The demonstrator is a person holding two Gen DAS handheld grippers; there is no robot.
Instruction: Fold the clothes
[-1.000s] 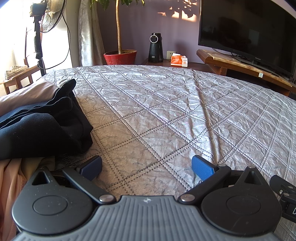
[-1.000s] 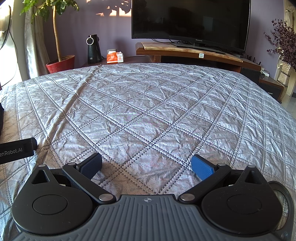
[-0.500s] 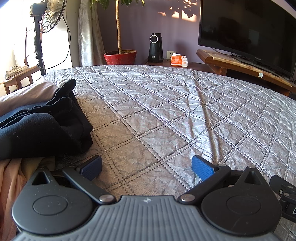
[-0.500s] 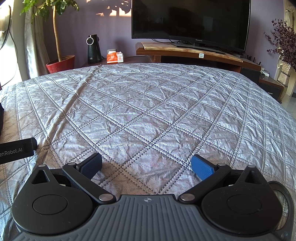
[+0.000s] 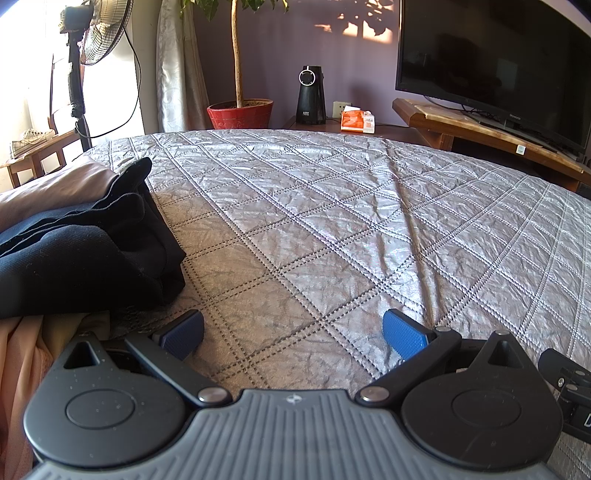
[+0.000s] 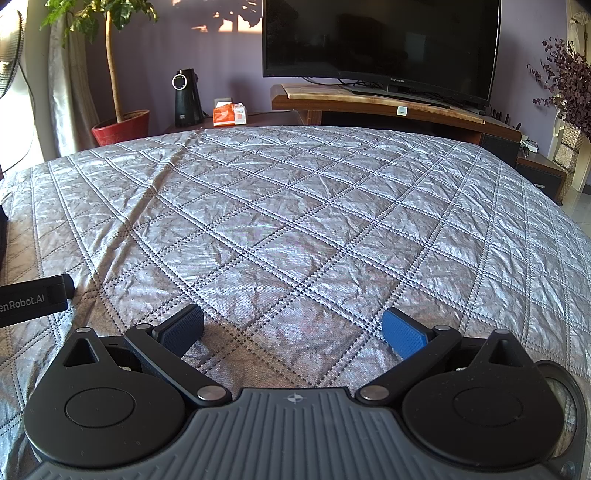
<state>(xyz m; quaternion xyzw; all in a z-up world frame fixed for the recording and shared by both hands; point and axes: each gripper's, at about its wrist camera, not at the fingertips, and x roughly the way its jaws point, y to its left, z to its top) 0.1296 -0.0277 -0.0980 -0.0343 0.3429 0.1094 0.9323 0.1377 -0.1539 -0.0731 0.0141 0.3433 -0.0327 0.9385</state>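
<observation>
A pile of dark navy clothes (image 5: 81, 254) lies on the left side of the bed, over a pinkish-brown garment (image 5: 48, 192) and peach fabric (image 5: 18, 362). My left gripper (image 5: 293, 332) rests low over the grey quilted bedspread (image 5: 332, 229), just right of the pile, open with nothing between its blue pads. My right gripper (image 6: 293, 330) is also open and empty above the bedspread (image 6: 295, 221). The left gripper's black body (image 6: 33, 301) shows at the left edge of the right wrist view.
Beyond the bed stand a TV (image 6: 380, 44) on a wooden stand (image 6: 388, 107), a red plant pot (image 5: 240, 112), a black speaker (image 5: 311, 94), an orange tissue pack (image 5: 356, 120) and a fan (image 5: 99, 33). A wooden bench with a shoe (image 5: 31, 138) is far left.
</observation>
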